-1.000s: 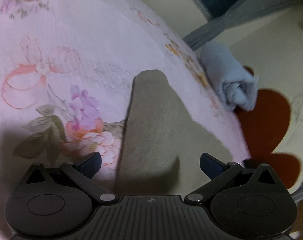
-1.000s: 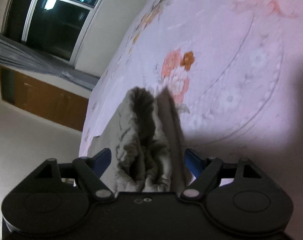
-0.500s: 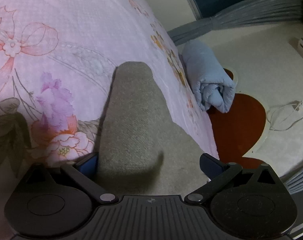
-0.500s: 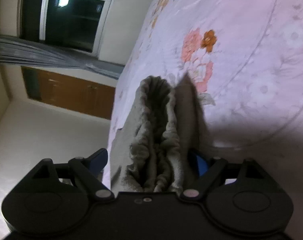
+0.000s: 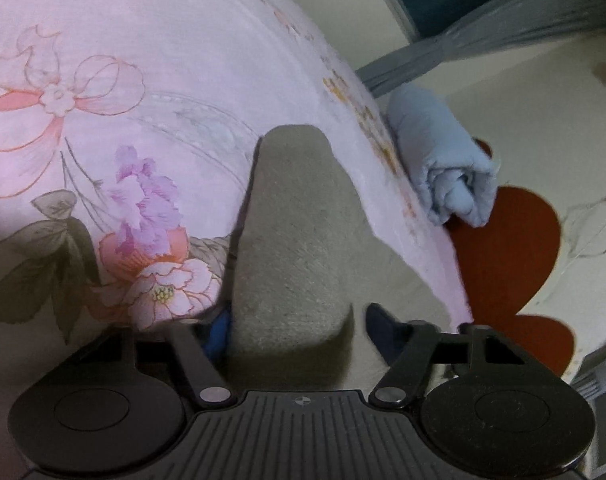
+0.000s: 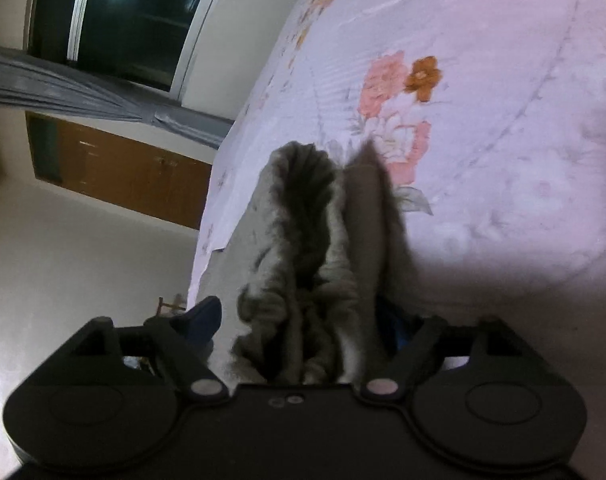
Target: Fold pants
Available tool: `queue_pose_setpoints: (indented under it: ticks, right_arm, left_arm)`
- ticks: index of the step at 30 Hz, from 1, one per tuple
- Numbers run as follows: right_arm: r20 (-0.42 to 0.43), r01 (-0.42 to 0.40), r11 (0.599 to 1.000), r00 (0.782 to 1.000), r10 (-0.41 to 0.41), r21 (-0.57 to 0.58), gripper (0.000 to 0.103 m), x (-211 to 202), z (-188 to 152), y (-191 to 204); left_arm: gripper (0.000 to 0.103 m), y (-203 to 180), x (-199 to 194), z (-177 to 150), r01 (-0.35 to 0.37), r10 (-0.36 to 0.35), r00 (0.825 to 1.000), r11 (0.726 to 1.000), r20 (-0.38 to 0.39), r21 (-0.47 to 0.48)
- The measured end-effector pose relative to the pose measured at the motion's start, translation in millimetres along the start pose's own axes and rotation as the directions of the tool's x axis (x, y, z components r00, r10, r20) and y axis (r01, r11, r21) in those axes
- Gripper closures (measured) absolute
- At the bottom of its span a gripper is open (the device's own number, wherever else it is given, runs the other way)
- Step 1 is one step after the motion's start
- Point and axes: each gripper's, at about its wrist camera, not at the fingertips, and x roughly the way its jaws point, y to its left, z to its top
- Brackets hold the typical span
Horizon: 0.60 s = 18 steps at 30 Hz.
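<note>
A: L gripper (image 5: 297, 330)? Fingers partly apart w/ pants (image 5: 299, 240) fabric between, grip unclear tbh.

B: R gripper (image 6: 303, 330) same, gathered waistband between, can't tell if pinched. Pants on bed (image 6: 483, 80); blue roll (image 5: 443, 168) beyond.

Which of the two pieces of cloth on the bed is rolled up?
The light blue blanket at the bed's edge is rolled up into a bundle. The grey pants instead lie spread out between the left gripper's jaws.
</note>
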Motion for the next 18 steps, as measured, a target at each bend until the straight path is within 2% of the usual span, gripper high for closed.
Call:
queue_pose_setpoints:
  ticks: [1, 2, 4, 8, 11, 18]
  right_arm:
    - [0.01, 0.003, 1.0, 1.0, -0.003, -0.011, 0.042, -1, -2, 1]
    - [0.016, 0.002, 1.0, 1.0, -0.002, -0.01, 0.048, -3, -4, -1]
    - [0.02, -0.012, 1.0, 1.0, 0.012, 0.005, 0.055, -6, -6, -3]
    - [0.025, -0.009, 0.999, 1.0, 0.01, -0.037, 0.06, -5, -6, 6]
    - [0.033, -0.022, 0.997, 0.999, 0.024, -0.069, 0.063, -6, -3, 14]
    - [0.032, -0.067, 0.984, 0.997, 0.073, -0.168, 0.065, -11, 12, 52]
  left_arm:
    - [0.062, 1, 1, 0, -0.015, 0.015, 1.0, 1.0, -0.008, 0.003]
    - [0.065, 3, 0, 0, -0.011, 0.011, 1.0, 1.0, -0.006, 0.002]
    - [0.068, 3, -2, -2, -0.007, 0.007, 1.0, 1.0, 0.0, 0.018]
    - [0.076, -4, -7, -3, -0.021, 0.02, 1.0, 0.998, 0.024, 0.058]
    - [0.078, -13, -13, -3, -0.024, 0.021, 0.999, 0.995, 0.034, 0.094]
    - [0.079, -35, -34, 11, 0.024, -0.034, 0.997, 0.988, 0.064, 0.151]
